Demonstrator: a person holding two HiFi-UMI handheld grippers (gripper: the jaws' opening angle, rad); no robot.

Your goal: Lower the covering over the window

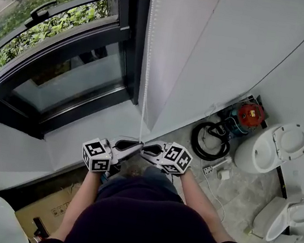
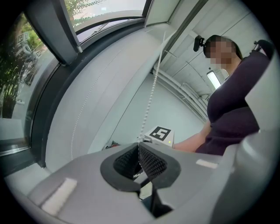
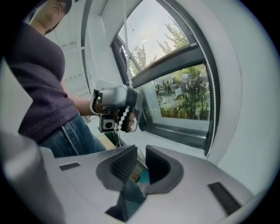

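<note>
While the chain is pinched: the left gripper has its fingers pressed together on the beads, low in the centre of the head view; the right gripper faces it from just beside, fingers spread, nothing between them.
Blind: in no frame; it is probably rolled up above the top edge, since the window at upper left is bare; the chain runs up out of frame along the window's right side.
Slip: the beads are small and the pinch is at the fingertips; a hard pull could let them run through, so the roller would not turn.
Wrong strand: a second strand hangs at the right of the right gripper view; I cannot tell which one lowers the blind; pulling the wrong one would only wind it tighter.
Handover: the left gripper sits low, close to the person's lap, so little pull seems left; if it lets go before the right fingers close, the chain would swing free.
Angle: pulling toward the body rather than straight down could jam or strain the roller.
</note>
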